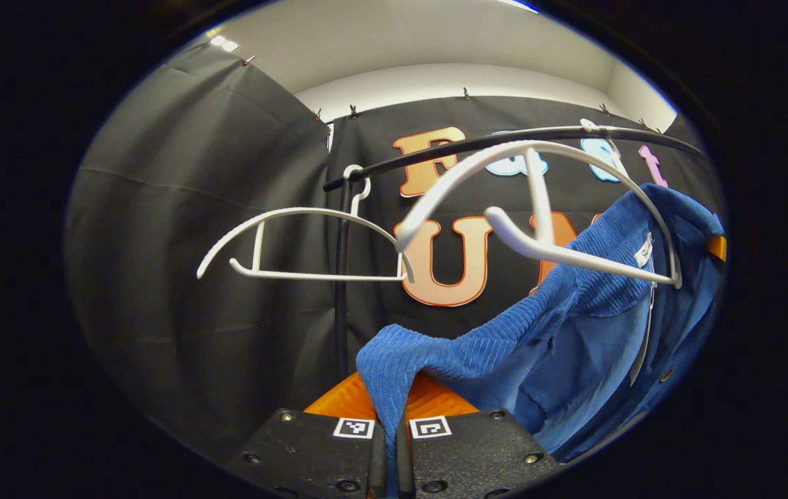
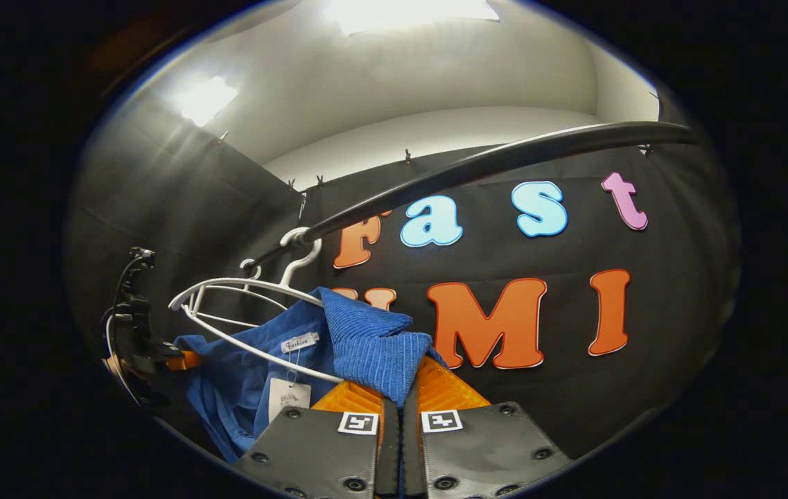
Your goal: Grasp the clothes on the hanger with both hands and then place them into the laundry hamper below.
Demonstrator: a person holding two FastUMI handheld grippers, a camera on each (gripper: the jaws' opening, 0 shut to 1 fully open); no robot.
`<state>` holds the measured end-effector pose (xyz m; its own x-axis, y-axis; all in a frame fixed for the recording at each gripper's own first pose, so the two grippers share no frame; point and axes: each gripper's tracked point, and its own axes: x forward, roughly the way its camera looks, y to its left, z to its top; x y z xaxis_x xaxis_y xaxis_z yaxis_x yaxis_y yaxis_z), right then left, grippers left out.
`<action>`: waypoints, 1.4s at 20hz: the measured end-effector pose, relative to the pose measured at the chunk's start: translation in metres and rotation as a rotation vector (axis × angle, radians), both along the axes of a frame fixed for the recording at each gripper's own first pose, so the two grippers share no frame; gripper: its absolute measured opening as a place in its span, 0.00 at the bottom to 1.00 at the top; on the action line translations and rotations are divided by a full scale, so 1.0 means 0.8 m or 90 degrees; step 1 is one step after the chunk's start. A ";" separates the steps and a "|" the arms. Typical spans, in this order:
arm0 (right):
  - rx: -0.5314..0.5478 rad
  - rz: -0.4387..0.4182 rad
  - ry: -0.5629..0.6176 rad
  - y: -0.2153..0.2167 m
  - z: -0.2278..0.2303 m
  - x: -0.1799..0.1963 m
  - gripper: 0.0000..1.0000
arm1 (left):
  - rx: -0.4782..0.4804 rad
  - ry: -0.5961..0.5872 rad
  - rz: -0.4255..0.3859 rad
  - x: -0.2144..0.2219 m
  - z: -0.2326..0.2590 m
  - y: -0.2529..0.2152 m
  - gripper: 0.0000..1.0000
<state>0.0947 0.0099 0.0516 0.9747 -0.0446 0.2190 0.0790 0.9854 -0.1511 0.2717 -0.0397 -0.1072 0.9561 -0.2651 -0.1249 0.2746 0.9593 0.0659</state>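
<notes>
Fingers (image 1: pixel 366 398) of both grippers pinch blue garment (image 1: pixel 574 326); fingertips hidden.

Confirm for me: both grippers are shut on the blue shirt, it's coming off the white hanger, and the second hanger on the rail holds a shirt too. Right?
Not quite. In the left gripper view, the second white hanger on the black rail is bare. The rest holds: the left gripper and right gripper are each shut on the blue corduroy shirt, which is sliding off the nearer white hanger.
</notes>
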 end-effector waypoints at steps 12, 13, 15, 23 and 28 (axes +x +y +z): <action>0.002 -0.162 0.040 -0.123 -0.026 0.027 0.10 | 0.012 0.036 -0.059 -0.050 -0.053 -0.066 0.06; -0.013 -0.170 0.046 -0.129 -0.033 0.027 0.10 | 0.012 0.041 -0.065 -0.055 -0.059 -0.071 0.06; -0.014 -0.166 0.071 -0.137 -0.052 0.032 0.10 | 0.019 0.060 -0.070 -0.066 -0.077 -0.080 0.06; 0.021 -0.215 0.142 -0.191 -0.116 0.013 0.10 | 0.015 0.130 -0.063 -0.115 -0.135 -0.081 0.06; 0.056 -0.197 0.195 -0.190 -0.161 -0.001 0.10 | -0.017 0.188 -0.049 -0.149 -0.173 -0.084 0.07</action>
<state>0.0941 -0.1418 -0.0774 0.9320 -0.3496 -0.0956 0.3365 0.9327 -0.1301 0.1521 -0.1067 -0.2452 0.8559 -0.3428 -0.3872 0.3507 0.9350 -0.0526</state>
